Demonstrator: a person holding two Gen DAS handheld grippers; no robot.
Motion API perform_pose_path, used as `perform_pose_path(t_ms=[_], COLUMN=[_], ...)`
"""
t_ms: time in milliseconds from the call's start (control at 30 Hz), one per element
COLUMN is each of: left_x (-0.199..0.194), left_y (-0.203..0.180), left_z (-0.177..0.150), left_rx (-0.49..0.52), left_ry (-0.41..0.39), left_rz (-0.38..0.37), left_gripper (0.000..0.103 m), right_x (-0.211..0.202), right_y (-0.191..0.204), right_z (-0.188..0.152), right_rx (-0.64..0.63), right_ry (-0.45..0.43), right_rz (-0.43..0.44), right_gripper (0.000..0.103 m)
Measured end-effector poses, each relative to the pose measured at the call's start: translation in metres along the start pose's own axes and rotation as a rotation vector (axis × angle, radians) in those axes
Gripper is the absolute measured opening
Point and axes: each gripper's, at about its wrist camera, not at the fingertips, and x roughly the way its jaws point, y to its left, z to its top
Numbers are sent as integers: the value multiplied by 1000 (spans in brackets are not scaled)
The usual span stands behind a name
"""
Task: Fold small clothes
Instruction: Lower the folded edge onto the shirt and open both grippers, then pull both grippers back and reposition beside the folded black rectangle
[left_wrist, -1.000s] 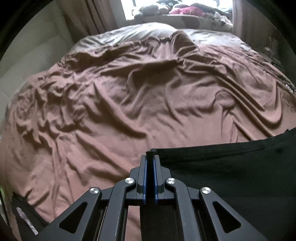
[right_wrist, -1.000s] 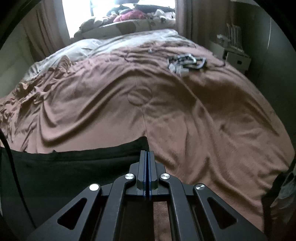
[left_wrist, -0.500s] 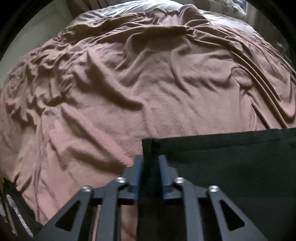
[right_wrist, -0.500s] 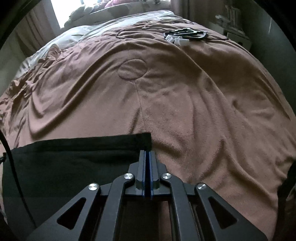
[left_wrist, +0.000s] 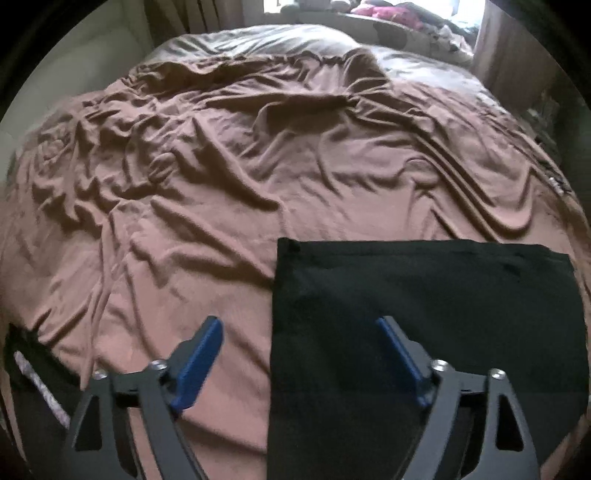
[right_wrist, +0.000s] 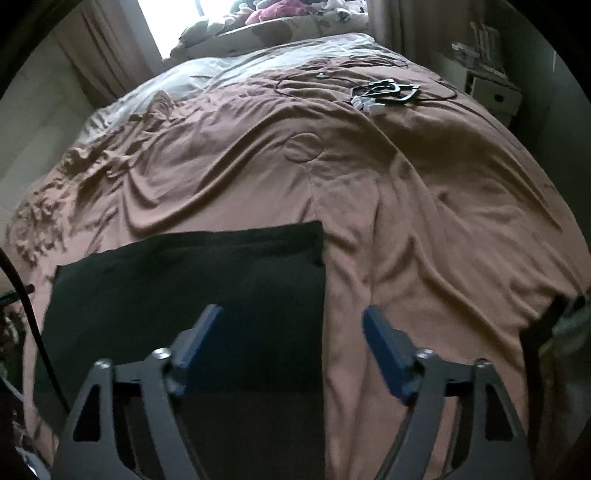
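Note:
A black garment lies flat on the brown bedspread, folded to a rectangle with a straight far edge. My left gripper hovers over its left edge, jaws opening wide, blue pads apart and pressing on nothing. In the right wrist view the same black garment fills the lower left. My right gripper hangs above its right edge, jaws likewise opening, the cloth's edge lying below the gap but not pinched.
The wrinkled brown bedspread covers the whole bed. Cables and a small black-and-white object lie at the far right of the bed. A white box stands past that edge. Pillows and toys line the window sill.
Both grippers were shut on the garment's far corners; both have let go, opened wide and drawn back. The black cloth now lies flat on the bedspread.

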Motion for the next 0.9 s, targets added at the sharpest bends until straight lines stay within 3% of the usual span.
perform_pose_path(t_ms=[433,767,900], left_x=[-102,-138,-148], left_y=[-10,3,12], left_z=[-62,-122,-145], left_rx=[-11,-72,-109], left_ry=[-67,-92,-103], left_rz=[-80,-155,-179], left_gripper=[93,94,94], right_x=[-109,-163,-183], right_y=[0,3,0], right_z=[-78,-123,-145], right_rx=[56,72,98], right_ry=[-19,-42,-68], right_rz=[39,82,101], right_gripper=[85,85,96])
